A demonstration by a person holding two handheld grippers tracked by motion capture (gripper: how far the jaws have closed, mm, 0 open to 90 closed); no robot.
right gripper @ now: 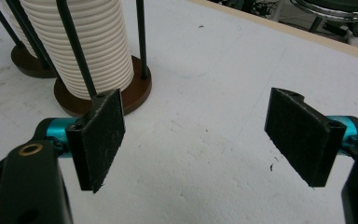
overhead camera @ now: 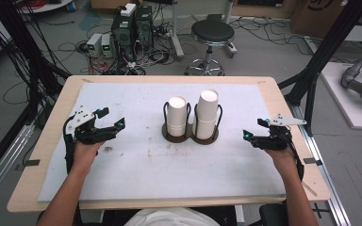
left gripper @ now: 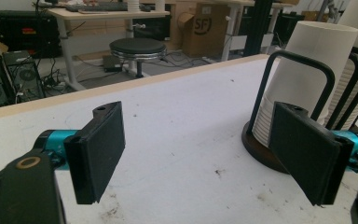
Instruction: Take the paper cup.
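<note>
Two stacks of white paper cups stand upside down in a dark double cup holder [overhead camera: 190, 136] at the middle of the white mat: the shorter left stack [overhead camera: 176, 116] and the taller right stack [overhead camera: 207, 113]. My left gripper [overhead camera: 113, 118] hovers left of the holder, open, nothing between its pads [left gripper: 100, 149]. From the left gripper view the nearer stack [left gripper: 303, 74] rises behind the right pad. My right gripper [overhead camera: 255, 128] is held right of the holder, open and empty; its view has the ribbed stack [right gripper: 93, 42] at upper left, behind the holder's black rods.
The white mat [overhead camera: 136, 160] covers a wooden table [overhead camera: 52, 122]. Beyond the far edge are a black stool [overhead camera: 212, 35], computer boxes [overhead camera: 132, 28] and cables on the floor. Black frame posts stand at both sides.
</note>
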